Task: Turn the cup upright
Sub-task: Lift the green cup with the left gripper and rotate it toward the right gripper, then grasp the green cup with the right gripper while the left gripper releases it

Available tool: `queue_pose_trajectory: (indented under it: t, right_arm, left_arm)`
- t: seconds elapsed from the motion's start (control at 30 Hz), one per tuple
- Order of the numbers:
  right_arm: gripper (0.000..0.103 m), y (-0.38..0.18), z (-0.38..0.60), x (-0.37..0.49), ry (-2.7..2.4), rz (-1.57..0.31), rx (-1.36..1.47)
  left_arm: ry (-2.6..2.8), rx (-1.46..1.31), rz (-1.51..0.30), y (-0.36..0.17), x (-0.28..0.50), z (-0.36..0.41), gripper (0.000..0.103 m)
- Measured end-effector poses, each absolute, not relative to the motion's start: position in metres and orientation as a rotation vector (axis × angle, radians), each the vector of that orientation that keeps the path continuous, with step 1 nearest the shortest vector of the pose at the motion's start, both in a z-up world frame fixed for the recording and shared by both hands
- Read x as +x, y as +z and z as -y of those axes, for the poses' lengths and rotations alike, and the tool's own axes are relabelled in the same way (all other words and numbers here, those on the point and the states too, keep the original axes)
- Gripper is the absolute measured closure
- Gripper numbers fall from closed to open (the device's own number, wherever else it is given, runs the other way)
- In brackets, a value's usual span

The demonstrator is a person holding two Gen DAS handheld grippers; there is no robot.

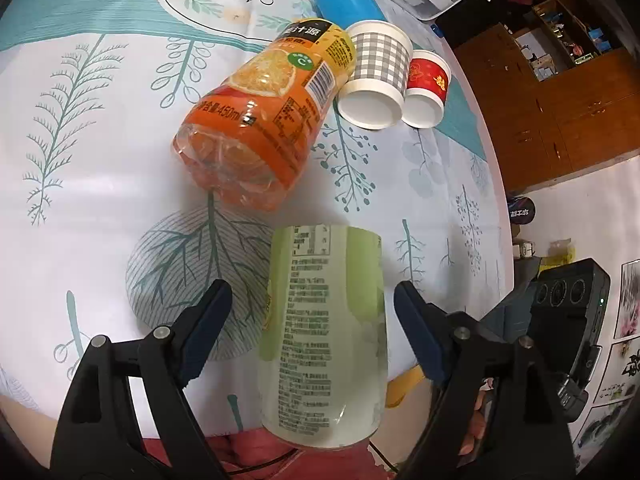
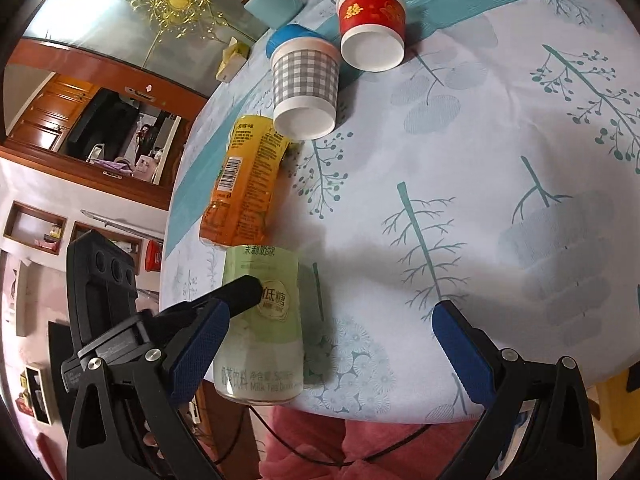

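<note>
The 2 upside-down paper cups, grey-checked and red, are sitting well beyond both wide-open, empty grippers, left and right, toward the tablecloth's far edge.

grey-checked cup, red cup, orange bottle, pale-green bottle
</note>
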State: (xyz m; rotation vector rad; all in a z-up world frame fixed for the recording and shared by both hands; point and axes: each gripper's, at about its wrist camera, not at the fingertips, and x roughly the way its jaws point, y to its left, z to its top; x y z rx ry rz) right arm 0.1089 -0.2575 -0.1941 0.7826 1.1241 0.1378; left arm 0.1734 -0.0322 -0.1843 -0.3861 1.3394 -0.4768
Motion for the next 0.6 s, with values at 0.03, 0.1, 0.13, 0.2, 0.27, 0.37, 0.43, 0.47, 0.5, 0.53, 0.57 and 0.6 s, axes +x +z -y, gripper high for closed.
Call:
queue_pose_trajectory:
  t: [0.03, 0.1, 0.13, 0.2, 0.27, 0.37, 0.43, 0.47, 0.5, 0.53, 0.57, 0.6]
  right_arm:
    - [0.000, -0.194, 0.257, 0.110, 0.132, -1.127, 0.779]
    - [0.000, -0.194, 0.258, 0.110, 0.129, -1.131, 0.775]
    - [0.000, -0.194, 0.258, 0.110, 0.133, -1.135, 0.781]
    - [0.000, -0.194, 0.257, 0.110, 0.135, -1.153, 0.788]
    - [0.000, -0.191, 0.257, 0.107, 0.125, -1.168, 0.771]
    - [0.000, -0.186, 0.253, 0.107, 0.107, -1.173, 0.728]
    - [0.000, -0.185, 0.249, 0.109, 0.111, -1.187, 0.713]
    - [0.000, -0.185, 0.246, 0.112, 0.124, -1.196, 0.715]
    - [0.000, -0.184, 0.244, 0.114, 0.138, -1.203, 0.720]
    - [0.000, -0.184, 0.241, 0.116, 0.150, -1.208, 0.727]
    - [0.000, -0.183, 0.237, 0.120, 0.163, -1.211, 0.735]
    - [0.000, -0.182, 0.235, 0.121, 0.171, -1.212, 0.736]
  left_arm:
    - [-0.481, -0.393, -1.346, -0.185, 0.173, 0.032, 0.022]
    - [-0.487, -0.403, -1.356, -0.185, 0.173, 0.031, 0.022]
    - [-0.482, -0.398, -1.359, -0.183, 0.173, 0.031, 0.022]
    - [-0.463, -0.373, -1.348, -0.176, 0.172, 0.030, 0.022]
    - [-0.451, -0.346, -1.325, -0.166, 0.169, 0.028, 0.022]
    - [-0.432, -0.316, -1.298, -0.151, 0.164, 0.023, 0.022]
    - [-0.410, -0.279, -1.281, -0.141, 0.161, 0.019, 0.022]
    - [-0.400, -0.262, -1.270, -0.137, 0.159, 0.017, 0.022]
    - [-0.389, -0.249, -1.261, -0.134, 0.157, 0.014, 0.022]
    - [-0.367, -0.231, -1.250, -0.131, 0.155, 0.009, 0.022]
    - [-0.344, -0.215, -1.241, -0.128, 0.153, 0.006, 0.022]
    - [-0.315, -0.193, -1.230, -0.126, 0.151, 0.002, 0.022]
